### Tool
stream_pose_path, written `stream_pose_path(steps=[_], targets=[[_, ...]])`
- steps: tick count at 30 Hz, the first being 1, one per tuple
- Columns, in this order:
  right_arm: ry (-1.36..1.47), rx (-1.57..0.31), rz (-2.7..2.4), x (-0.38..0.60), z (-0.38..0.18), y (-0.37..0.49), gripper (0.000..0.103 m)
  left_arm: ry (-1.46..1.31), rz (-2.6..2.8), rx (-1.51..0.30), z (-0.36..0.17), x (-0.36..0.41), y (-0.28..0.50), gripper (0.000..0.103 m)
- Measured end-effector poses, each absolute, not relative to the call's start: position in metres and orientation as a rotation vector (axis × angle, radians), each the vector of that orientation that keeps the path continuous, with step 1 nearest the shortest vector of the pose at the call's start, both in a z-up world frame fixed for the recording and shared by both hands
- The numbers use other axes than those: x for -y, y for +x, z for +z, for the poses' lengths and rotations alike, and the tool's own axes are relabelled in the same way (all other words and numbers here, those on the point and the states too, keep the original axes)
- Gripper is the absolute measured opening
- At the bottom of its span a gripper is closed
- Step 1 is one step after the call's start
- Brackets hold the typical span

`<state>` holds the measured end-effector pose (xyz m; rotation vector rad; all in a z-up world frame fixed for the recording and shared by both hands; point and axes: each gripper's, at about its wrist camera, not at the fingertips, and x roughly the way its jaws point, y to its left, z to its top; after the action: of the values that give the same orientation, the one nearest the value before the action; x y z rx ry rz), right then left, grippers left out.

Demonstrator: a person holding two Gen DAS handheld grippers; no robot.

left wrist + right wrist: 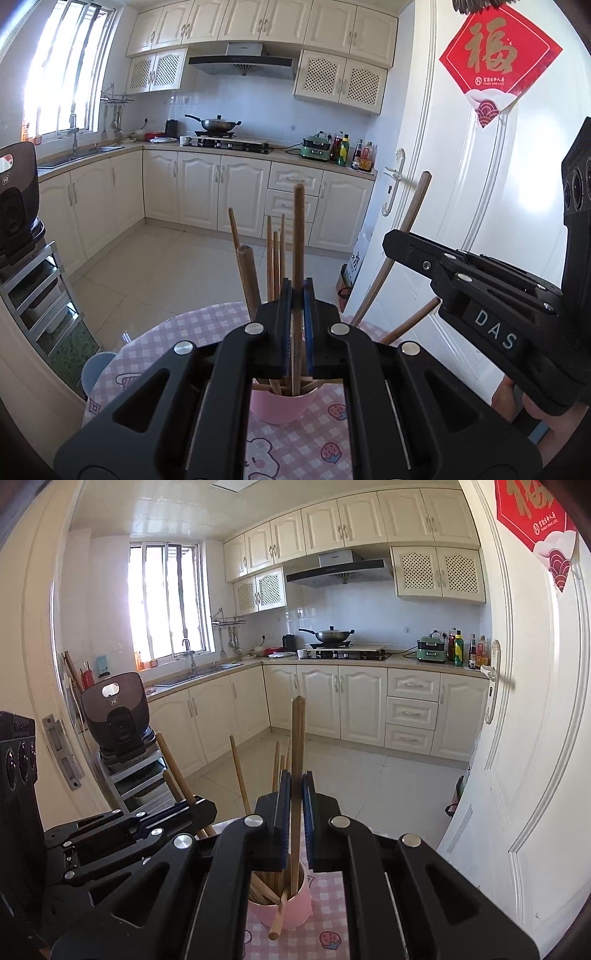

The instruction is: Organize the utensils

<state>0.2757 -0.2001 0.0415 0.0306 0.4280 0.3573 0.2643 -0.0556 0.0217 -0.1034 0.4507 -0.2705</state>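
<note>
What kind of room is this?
A home kitchen: gas stove with a wok, range hood, sink under the window. The work is at a small table with a pink checked cloth.

A wok is seen on the stove. Bottles are grouped beside a green appliance; a red paper decoration is stuck on the white door

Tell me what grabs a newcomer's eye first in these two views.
Up front, the left gripper and the right gripper are each clamped on a long brown wooden chopstick standing over the pink cylindrical cup, already full of chopsticks, on the pink checked tablecloth. Next comes the red diamond-shaped paper decoration with a gold character on the white door at the right.
</note>
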Motion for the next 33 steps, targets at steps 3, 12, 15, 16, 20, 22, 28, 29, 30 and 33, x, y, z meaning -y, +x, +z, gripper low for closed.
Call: stream_pose_path(steps=[3,12,15,16,20,22,28,29,30,33], targets=[[0.025,-0.456,0.359,0.201,0.033,0.277,0.005,-0.059,-0.271,-0.469,0.014,0.061,0.263,0.006],[0.074,-0.479,0.374,0.207,0.031,0.268,0.006,0.002,-0.27,-0.468,0.006,0.066,0.249,0.007],[0.093,-0.48,0.393,0.209,0.033,0.264,0.011,0.01,-0.272,-0.466,0.008,0.065,0.241,0.007],[0.096,-0.478,0.395,0.21,0.035,0.263,0.013,0.012,-0.265,-0.462,0.009,0.064,0.238,0.007],[0.101,-0.455,0.4,0.208,0.041,0.249,0.028,0.031,-0.238,-0.445,0.014,0.06,0.224,0.037],[0.098,-0.448,0.403,0.206,0.046,0.239,0.03,0.026,-0.215,-0.415,0.017,0.055,0.214,0.058],[0.099,-0.409,0.396,0.209,0.055,0.21,0.039,0.022,-0.195,-0.389,0.022,0.04,0.188,0.068],[0.094,-0.397,0.387,0.209,0.056,0.203,0.04,0.019,-0.191,-0.383,0.023,0.037,0.183,0.073],[0.089,-0.388,0.381,0.206,0.056,0.197,0.041,0.021,-0.188,-0.372,0.024,0.034,0.177,0.074],[0.069,-0.357,0.34,0.205,0.053,0.177,0.048,0.025,-0.175,-0.349,0.026,0.027,0.161,0.083]])
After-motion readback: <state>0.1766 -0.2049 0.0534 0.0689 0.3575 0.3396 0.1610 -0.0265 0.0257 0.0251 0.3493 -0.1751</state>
